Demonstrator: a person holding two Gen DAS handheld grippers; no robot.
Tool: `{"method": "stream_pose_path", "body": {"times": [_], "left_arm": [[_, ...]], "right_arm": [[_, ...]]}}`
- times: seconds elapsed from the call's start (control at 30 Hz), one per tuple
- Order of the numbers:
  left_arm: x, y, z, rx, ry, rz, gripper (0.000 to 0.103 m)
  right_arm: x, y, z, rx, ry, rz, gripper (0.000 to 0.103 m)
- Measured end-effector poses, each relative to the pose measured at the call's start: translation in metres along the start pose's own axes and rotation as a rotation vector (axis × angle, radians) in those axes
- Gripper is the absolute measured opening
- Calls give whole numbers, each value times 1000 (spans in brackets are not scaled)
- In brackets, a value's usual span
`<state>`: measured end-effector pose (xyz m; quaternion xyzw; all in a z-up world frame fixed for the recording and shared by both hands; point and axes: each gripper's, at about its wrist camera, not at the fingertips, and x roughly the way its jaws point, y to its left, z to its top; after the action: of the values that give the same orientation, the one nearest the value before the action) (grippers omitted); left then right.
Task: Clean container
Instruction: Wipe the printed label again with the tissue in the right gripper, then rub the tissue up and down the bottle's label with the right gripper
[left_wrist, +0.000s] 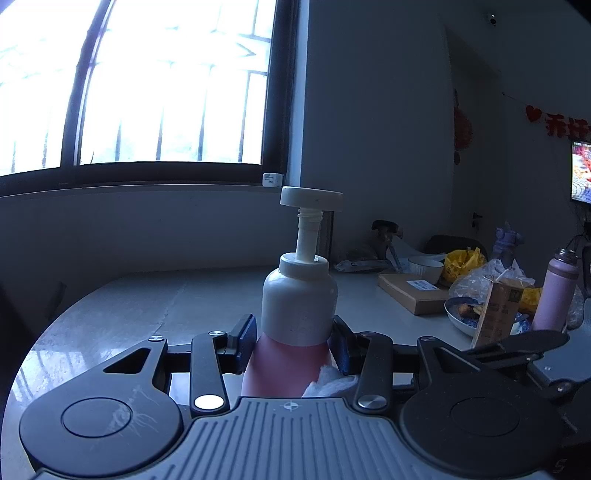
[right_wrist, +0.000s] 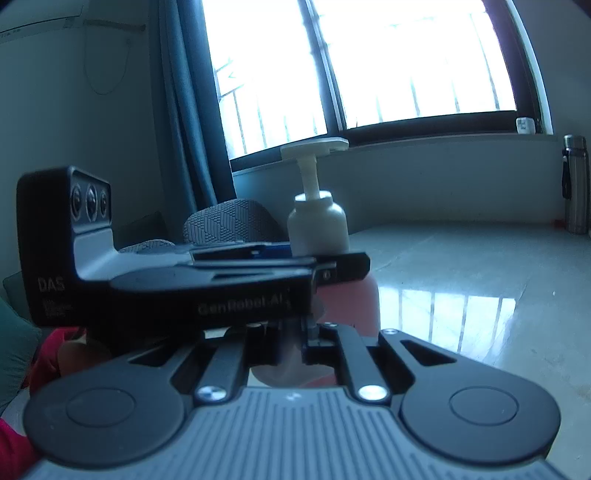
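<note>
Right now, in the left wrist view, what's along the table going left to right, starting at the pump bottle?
pump bottle held upright in the left gripper → white bowl → cardboard box → yellow bag → blue-patterned plate of food → pink flask

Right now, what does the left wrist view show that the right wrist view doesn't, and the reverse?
Left wrist only: the left gripper shut on the pump bottle, white tissue beside the bottle's pink base, and clutter at the table's far end: a box, a plate, a pink flask.

Right wrist only: the left gripper's side and its camera block, a steel flask, a curtain, a red sleeve.

Both: the bottle, upright with its pump raised, the glossy table and the barred window.
</note>
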<state>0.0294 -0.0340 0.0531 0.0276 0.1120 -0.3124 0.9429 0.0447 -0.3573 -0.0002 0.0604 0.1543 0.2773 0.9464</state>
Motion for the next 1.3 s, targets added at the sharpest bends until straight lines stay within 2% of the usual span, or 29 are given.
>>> {"method": "stream_pose_path", "body": {"times": [0.3, 0.63, 0.83, 1.07, 1.3], "left_arm": [[0, -1, 0, -3, 0, -2, 46], [1, -2, 0, 2, -1, -7, 46], [1, -2, 0, 0, -2, -6, 46], [1, -3, 0, -1, -2, -3, 46], [0, -1, 0, -5, -2, -2, 46]], "right_arm": [[21, -15, -33, 9, 137, -12, 9], [40, -31, -44, 8, 251, -61, 9], [32, -26, -45, 10, 211, -43, 9], [6, -3, -22, -24, 67, 15, 8], [-8, 5, -13, -30, 0, 5, 8]]}}
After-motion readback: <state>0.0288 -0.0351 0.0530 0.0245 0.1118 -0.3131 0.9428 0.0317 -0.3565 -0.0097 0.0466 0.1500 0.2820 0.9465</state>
